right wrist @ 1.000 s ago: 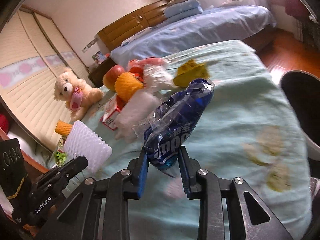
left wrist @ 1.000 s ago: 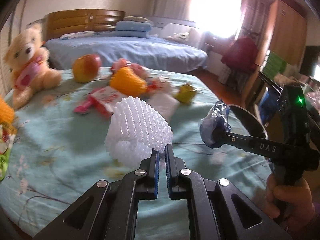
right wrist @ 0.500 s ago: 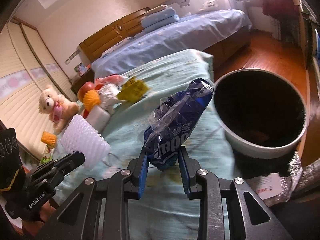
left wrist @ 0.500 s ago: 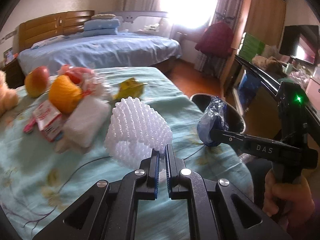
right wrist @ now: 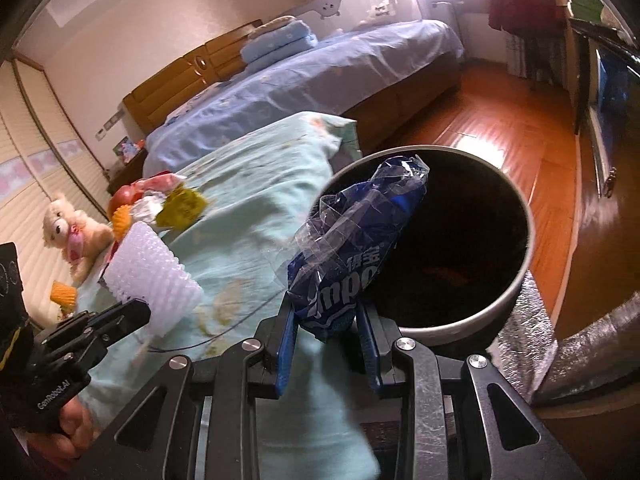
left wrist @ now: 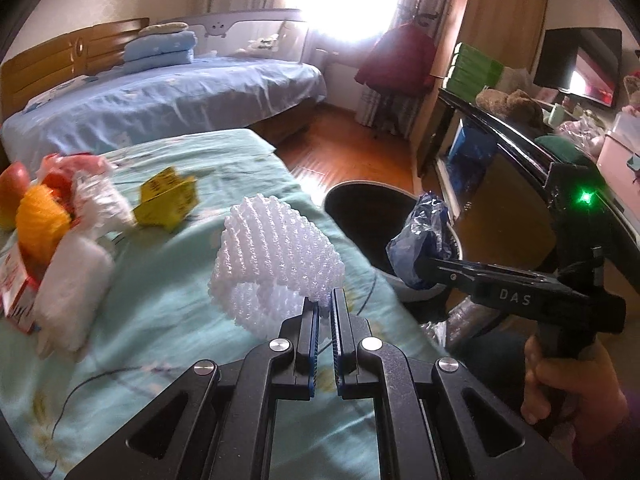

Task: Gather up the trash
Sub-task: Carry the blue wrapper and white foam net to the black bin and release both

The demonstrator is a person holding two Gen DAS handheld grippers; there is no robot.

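Observation:
My left gripper (left wrist: 325,300) is shut on a white foam fruit net (left wrist: 276,256) and holds it above the teal table cover near its right edge. My right gripper (right wrist: 326,312) is shut on a crumpled blue plastic wrapper (right wrist: 356,248) and holds it at the near rim of the round dark trash bin (right wrist: 516,284). In the left wrist view the wrapper (left wrist: 420,240) hangs at the bin (left wrist: 360,208) rim. The foam net also shows in the right wrist view (right wrist: 152,276).
On the table (left wrist: 224,160) lie a yellow crumpled paper (left wrist: 168,200), an orange foam net (left wrist: 40,220), white wrappers (left wrist: 72,280), a red box (left wrist: 16,284) and an apple (left wrist: 8,196). A teddy bear (right wrist: 68,228) sits at the far side. Beyond are a bed (left wrist: 160,108) and wooden floor (right wrist: 500,120).
Both grippers have swung right toward the bin with their loads. The blue wrapper now overlaps the bin's mouth, and the table items have slid left in view.

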